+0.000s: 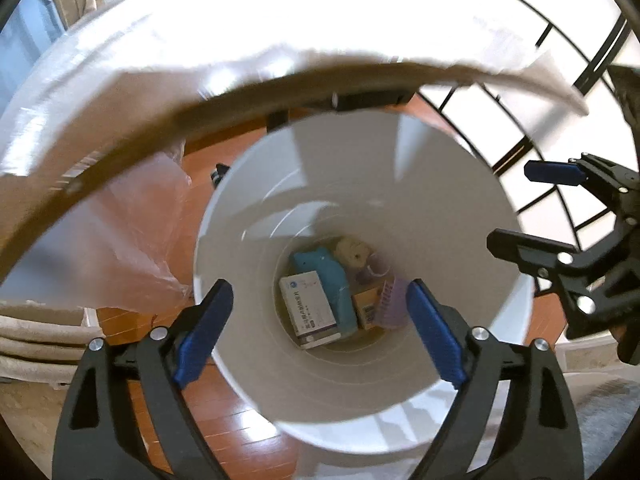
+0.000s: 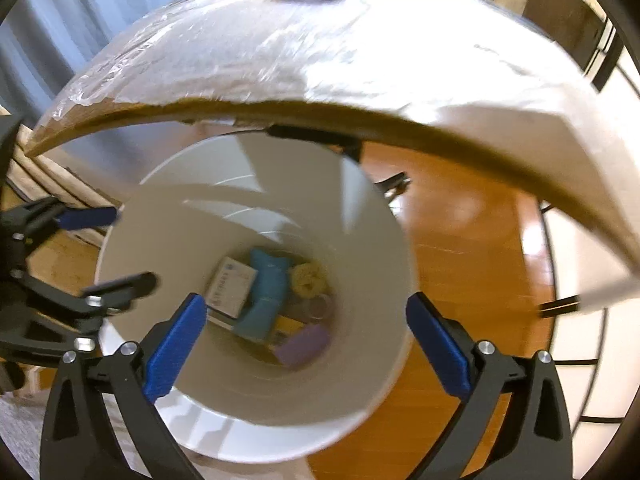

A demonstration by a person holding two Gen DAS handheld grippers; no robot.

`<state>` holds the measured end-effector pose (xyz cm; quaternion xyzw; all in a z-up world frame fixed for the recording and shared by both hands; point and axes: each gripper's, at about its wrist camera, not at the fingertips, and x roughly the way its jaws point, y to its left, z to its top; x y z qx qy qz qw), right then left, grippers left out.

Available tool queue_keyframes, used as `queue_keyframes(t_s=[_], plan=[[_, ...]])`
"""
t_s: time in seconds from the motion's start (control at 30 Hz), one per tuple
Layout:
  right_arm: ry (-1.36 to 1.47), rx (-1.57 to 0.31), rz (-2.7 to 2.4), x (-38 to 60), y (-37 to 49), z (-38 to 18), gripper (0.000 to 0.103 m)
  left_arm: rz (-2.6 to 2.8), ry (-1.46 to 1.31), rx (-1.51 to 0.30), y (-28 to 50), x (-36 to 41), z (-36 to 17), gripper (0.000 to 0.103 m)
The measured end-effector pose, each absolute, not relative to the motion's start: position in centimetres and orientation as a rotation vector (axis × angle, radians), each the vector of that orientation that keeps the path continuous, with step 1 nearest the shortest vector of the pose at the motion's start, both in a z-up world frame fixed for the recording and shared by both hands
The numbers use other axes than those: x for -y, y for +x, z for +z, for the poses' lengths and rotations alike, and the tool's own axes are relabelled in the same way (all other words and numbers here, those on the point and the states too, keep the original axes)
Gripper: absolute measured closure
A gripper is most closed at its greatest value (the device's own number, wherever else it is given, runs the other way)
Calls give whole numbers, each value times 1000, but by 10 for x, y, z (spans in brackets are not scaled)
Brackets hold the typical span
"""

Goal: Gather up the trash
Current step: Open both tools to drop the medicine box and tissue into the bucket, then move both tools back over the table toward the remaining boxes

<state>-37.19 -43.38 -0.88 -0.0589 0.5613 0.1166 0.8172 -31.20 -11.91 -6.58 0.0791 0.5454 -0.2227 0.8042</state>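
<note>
I look straight down the upright white bin (image 1: 360,184); its mouth faces up. Both my left gripper (image 1: 320,330) and right gripper (image 2: 306,346) hang spread wide, empty, above the trash (image 1: 320,300) at its bottom.

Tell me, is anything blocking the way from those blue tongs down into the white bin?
Nothing visible does. Both the left tongs and the right tongs hang open and empty above the white bin's open mouth. The trash lies at the bottom. The table edge sits off to one side.
</note>
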Motion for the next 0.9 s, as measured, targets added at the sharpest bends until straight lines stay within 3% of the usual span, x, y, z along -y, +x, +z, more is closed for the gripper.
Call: queue_keyframes(t_s=[0.43,0.73,0.9], plan=[[-268,-915,136,443,-367,88,5,-499,94,-924,-306,114,35,6],[-245,-797,176,457,-272,141,5,-482,154,-828,-246,141,56,5],[-168,-840,277,467,-202,150,5,-496,110,-873,-206,158,49,5]])
